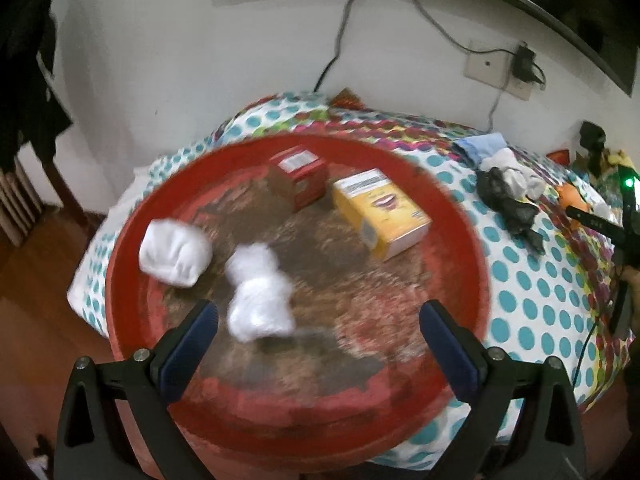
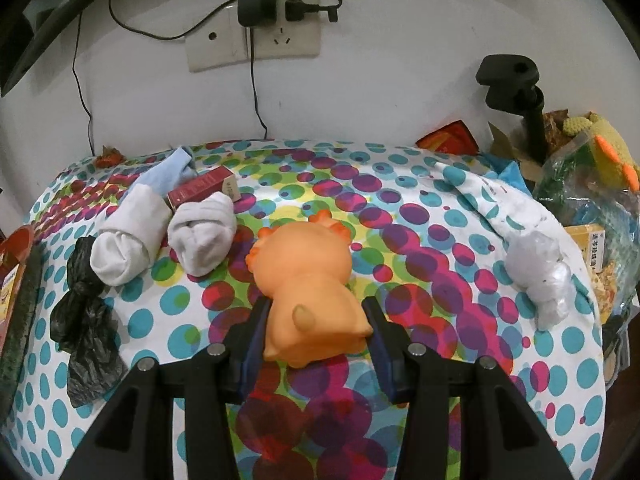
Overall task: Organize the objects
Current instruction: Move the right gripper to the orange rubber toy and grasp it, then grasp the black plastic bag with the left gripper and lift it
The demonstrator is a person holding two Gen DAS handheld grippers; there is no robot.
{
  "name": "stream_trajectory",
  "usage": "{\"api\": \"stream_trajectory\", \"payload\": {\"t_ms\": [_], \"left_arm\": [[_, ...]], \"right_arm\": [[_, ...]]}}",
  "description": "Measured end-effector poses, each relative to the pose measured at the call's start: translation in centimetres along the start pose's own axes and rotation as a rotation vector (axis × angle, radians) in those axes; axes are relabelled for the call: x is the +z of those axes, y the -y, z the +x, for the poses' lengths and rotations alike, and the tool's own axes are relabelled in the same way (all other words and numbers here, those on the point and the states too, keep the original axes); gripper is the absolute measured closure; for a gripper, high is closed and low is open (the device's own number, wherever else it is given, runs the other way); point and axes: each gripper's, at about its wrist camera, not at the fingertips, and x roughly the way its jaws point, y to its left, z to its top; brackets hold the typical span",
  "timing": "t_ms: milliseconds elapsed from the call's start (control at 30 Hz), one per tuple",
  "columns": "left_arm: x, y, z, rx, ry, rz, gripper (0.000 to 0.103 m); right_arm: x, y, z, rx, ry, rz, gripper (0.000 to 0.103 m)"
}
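In the left wrist view my left gripper (image 1: 318, 316) is open and empty above a round red tray (image 1: 132, 216). A white knotted plastic bag (image 1: 258, 294), blurred, is between the jaws over the tray. On the tray are a white sock roll (image 1: 174, 252), a red box (image 1: 298, 176) and a yellow box (image 1: 380, 212). In the right wrist view my right gripper (image 2: 316, 310) is shut on an orange rubber toy animal (image 2: 308, 276) just above the dotted tablecloth (image 2: 400, 216).
On the cloth lie two rolled socks (image 2: 128, 244) (image 2: 204, 232), a blue sock (image 2: 168, 176), a dark red box (image 2: 204, 190), a black knotted bag (image 2: 86, 320) and a white knotted bag (image 2: 544, 276). Cluttered bags and a black stand (image 2: 516, 92) are at right. Wall sockets (image 2: 256, 40) are behind.
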Motion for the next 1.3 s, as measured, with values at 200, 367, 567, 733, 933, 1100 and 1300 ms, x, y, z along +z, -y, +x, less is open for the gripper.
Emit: {"api": "stream_trajectory", "payload": {"t_ms": [200, 367, 567, 733, 933, 1100, 1300], "left_arm": [[2.9, 6.0, -0.5, -0.055, 0.004, 0.106, 0.0], [5.8, 11.8, 0.7, -0.125, -0.009, 0.162, 0.0], [8.7, 16.5, 4.9, -0.17, -0.087, 0.123, 0.0], [10.2, 19.5, 8.8, -0.097, -0.125, 0.107, 0.001], [10.8, 21.2, 11.8, -0.089, -0.16, 0.074, 0.005], [10.8, 21.6, 13.8, -0.066, -0.197, 0.058, 0.015], [10.5, 22.0, 15.4, -0.077, -0.238, 0.059, 0.03]], "right_arm": [[0.0, -0.1, -0.1, -0.004, 0.004, -0.008, 0.056], [0.0, -0.2, 0.2, 0.01, -0.006, -0.011, 0.056], [-0.1, 0.2, 0.4, 0.022, -0.014, 0.013, 0.056], [-0.1, 0.1, 0.3, 0.025, -0.011, 0.01, 0.056], [-0.1, -0.1, 0.2, 0.047, -0.006, -0.001, 0.056], [0.0, 0.2, 0.3, 0.065, -0.015, 0.016, 0.056], [0.0, 0.9, 0.4, 0.09, -0.018, 0.053, 0.056]]}}
